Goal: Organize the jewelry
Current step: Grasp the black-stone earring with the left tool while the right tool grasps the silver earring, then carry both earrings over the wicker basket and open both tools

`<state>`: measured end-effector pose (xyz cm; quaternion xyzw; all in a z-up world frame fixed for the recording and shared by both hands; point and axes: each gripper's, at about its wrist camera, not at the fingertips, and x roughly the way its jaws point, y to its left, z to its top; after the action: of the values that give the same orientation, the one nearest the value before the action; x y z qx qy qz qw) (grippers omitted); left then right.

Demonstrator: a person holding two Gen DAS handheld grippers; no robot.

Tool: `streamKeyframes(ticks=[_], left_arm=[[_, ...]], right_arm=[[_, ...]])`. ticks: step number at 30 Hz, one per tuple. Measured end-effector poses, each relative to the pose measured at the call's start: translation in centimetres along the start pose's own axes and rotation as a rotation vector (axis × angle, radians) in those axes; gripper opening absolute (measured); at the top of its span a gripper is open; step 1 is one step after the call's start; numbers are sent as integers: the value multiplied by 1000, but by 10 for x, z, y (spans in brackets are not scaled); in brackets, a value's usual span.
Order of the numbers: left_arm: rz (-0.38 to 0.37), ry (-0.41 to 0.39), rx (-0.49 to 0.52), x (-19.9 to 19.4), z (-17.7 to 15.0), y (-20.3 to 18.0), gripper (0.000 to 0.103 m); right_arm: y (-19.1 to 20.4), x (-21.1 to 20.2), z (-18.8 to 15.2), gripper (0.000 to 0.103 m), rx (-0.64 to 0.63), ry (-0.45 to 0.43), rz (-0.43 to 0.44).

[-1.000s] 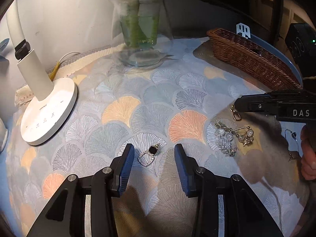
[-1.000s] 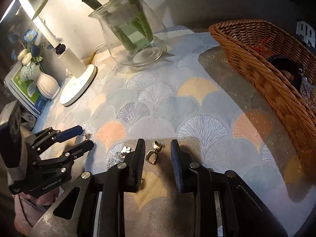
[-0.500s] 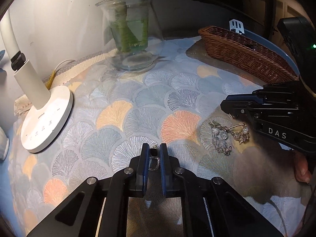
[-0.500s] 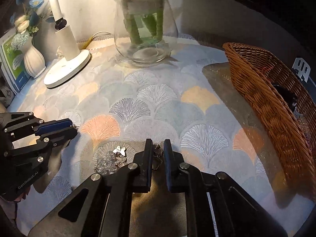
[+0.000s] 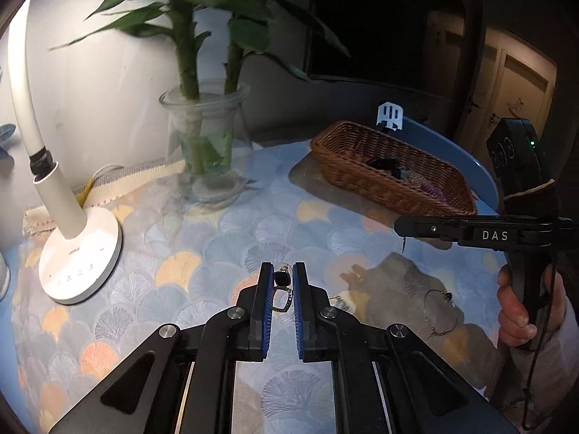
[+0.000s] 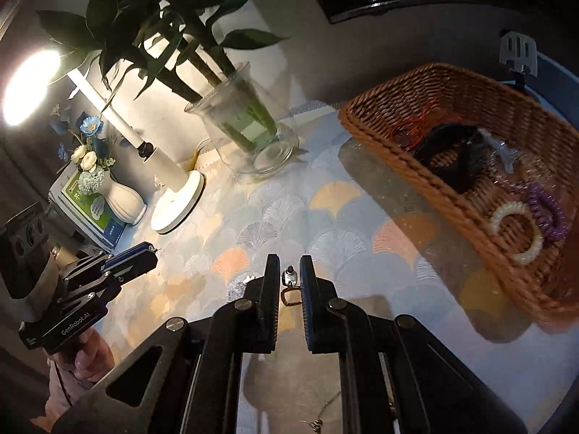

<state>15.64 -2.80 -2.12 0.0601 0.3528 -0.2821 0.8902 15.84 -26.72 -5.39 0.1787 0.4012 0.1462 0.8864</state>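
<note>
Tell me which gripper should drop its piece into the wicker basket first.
Right. The right gripper, shut on a gold clasp earring, is beside the wicker basket; the left gripper sits farther off.

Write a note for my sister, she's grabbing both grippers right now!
Left gripper: jaws shut on the black-stone silver pendant, lifted off the cloth.
Right gripper: jaws shut on the small gold-clasp charm, also lifted.
Woven wicker basket, far right, already holds hair ties and a black item.
Left to do: drop both in; the thin wire hoop earring stays on the fan-patterned tablecloth.
</note>
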Motion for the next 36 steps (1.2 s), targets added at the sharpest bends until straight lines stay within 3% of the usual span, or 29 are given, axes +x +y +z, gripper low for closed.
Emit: streamKeyframes(ticks=[7,11,16,24,30,36], left_arm=[[-50,-30,-5,0,35,-40,10],[-30,-43,24,8,67,-69,10],[-59,-26,5,37,110,-95,10],[-93,48,-8,100,152,-121,10],[-99,110,-38,153,162,-125,10],[-97,165,-84,194,167,-116,10]], right_arm=[[-22,-73,17,14,-18,-127,-83],[-41,-113,42,14,-37,-209,-226],[-69,-134,75,14,-5,-243,-285],[-115,-108,107,14,37,-161,-336],[-154,-63,118,14,123,-51,-287],[-162,-20,131,14,141,10,-255]])
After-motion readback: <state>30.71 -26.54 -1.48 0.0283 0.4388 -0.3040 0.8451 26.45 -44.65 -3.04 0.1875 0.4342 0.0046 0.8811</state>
